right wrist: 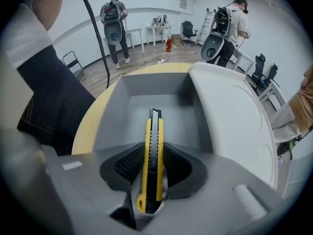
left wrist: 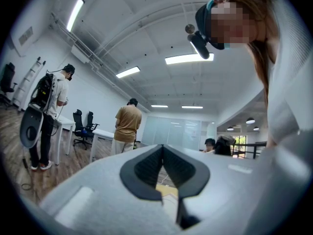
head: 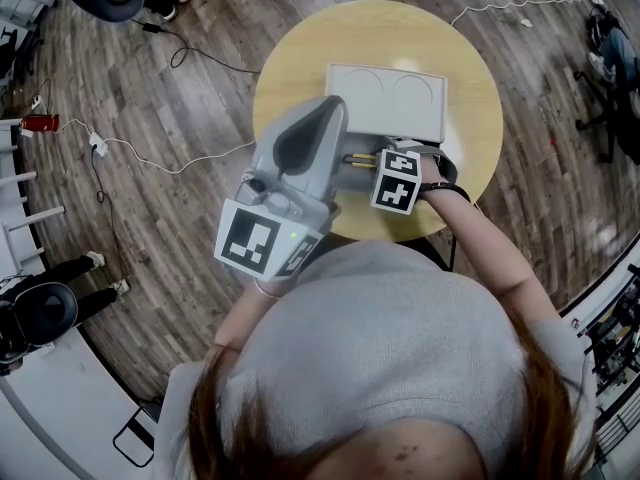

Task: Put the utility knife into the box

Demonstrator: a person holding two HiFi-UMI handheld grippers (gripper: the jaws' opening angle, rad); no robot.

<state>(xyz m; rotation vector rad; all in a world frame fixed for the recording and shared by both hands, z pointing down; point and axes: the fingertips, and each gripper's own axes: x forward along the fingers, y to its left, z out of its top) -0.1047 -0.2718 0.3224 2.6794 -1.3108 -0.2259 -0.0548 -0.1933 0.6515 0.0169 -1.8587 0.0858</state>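
Our right tongs (right wrist: pixel 152 151) pinch the yellow utility knife (right wrist: pixel 153 126) near its tail. Its nose points steeply down over the open grey box (right wrist: pixel 110 116), we judge so it can drop straight in. Our left tongs (left wrist: pixel 163 150), closed and empty, hang to the left.

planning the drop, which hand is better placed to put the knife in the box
Right. The right tongs grip the utility knife, pointing down into the open box. The left tongs are shut, empty and point level, not at the box.
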